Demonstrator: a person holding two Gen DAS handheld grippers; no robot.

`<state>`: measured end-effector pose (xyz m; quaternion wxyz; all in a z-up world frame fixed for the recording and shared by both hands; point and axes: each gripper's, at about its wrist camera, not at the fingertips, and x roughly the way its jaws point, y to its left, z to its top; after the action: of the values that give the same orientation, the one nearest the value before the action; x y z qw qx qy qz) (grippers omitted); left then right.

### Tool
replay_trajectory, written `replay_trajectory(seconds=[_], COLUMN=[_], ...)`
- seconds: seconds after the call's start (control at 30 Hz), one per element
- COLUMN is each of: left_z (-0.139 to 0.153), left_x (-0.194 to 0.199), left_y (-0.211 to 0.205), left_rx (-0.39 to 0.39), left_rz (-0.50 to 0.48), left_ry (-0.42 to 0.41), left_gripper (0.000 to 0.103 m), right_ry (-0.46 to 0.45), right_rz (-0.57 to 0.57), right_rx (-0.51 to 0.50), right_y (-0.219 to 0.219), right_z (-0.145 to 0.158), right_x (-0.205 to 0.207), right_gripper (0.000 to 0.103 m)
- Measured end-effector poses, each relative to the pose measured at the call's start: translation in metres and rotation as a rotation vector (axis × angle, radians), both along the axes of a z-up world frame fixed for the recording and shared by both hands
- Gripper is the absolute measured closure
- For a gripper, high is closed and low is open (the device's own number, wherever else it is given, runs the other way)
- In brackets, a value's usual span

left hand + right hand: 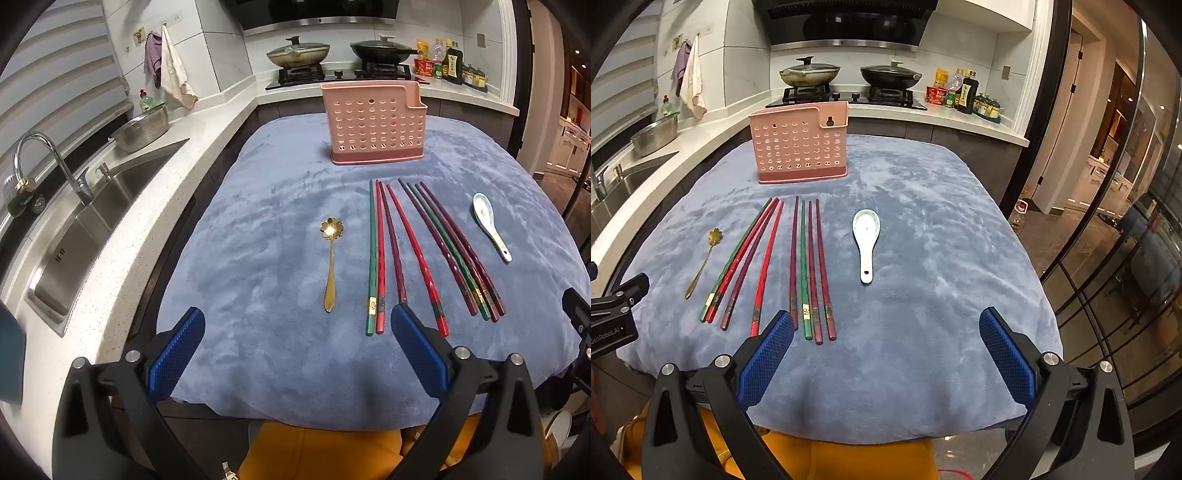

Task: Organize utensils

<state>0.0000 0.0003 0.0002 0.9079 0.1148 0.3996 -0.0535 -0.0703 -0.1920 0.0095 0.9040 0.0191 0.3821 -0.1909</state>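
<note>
A pink perforated utensil holder (373, 125) (799, 144) stands upright at the far side of a blue cloth (280, 229) (942, 240). Several red, green and purple chopsticks (417, 251) (783, 266) lie in a row in front of it. A gold flower-headed spoon (330, 258) (701, 262) lies to their left. A white ceramic spoon (489, 223) (866, 240) lies to their right. My left gripper (297, 325) is open and empty, near the cloth's front edge. My right gripper (886, 325) is open and empty, likewise at the front edge.
A steel sink (92, 229) with a tap (44, 162) lies left of the cloth. A stove with two lidded pans (340, 51) (849, 74) and several bottles (964, 92) stand behind. A glass partition (1126, 240) is on the right.
</note>
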Motion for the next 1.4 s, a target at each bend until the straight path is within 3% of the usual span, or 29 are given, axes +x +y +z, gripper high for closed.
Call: replay_trajectory(seconds=[1.4], left_z=[-0.004], left_x=[0.0], left_y=[0.004], left_rx=[-0.003], left_rz=[0.003], left_ry=[0.005], left_gripper=[0.007], right_ry=[0.006], right_rz=[0.003], right_rx=[-0.008], right_y=[0.002], right_z=[0.0], right_x=[0.0], right_gripper=[0.007])
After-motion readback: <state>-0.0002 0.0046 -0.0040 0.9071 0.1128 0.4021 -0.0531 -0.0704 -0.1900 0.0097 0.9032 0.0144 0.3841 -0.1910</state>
